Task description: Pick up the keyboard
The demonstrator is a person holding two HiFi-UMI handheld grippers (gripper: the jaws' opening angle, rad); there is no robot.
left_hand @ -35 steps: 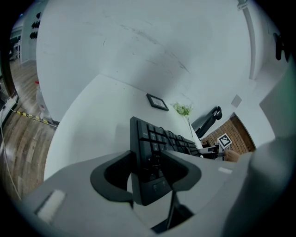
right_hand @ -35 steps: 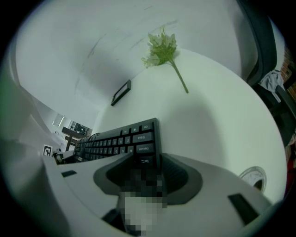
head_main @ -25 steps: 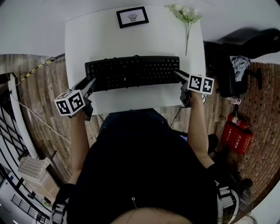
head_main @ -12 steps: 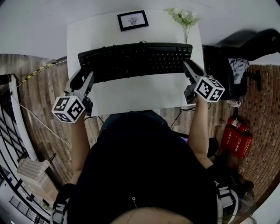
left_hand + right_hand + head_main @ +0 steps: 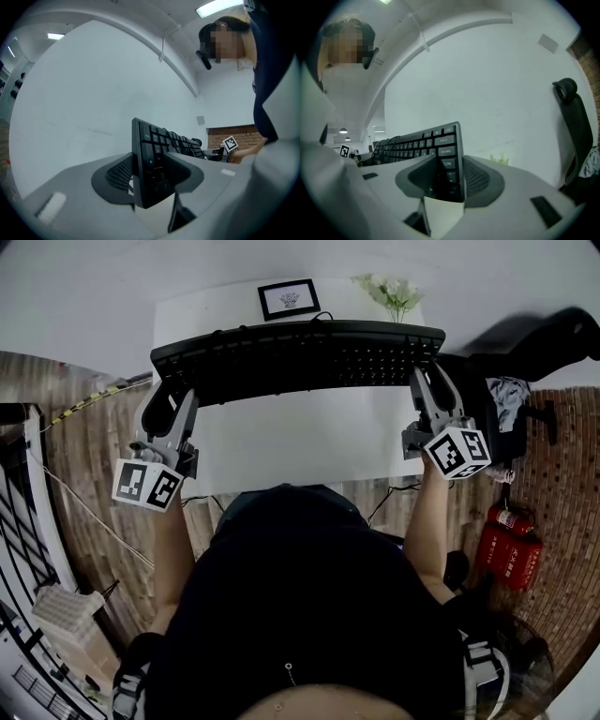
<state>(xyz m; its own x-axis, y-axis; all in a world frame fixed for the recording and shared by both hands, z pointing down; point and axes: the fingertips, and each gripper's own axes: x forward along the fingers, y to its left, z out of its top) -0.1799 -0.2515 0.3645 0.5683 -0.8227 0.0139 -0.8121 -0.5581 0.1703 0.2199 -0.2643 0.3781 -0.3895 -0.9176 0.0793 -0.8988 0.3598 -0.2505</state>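
Keyboard, upper centre of frame, held clear of the table. The left gripper is clamped on its left end, the right gripper on its right end. Pick-up appears essentially complete.

The white table stands on a wooden floor. A small framed picture is at its far edge, with white flowers to the right.
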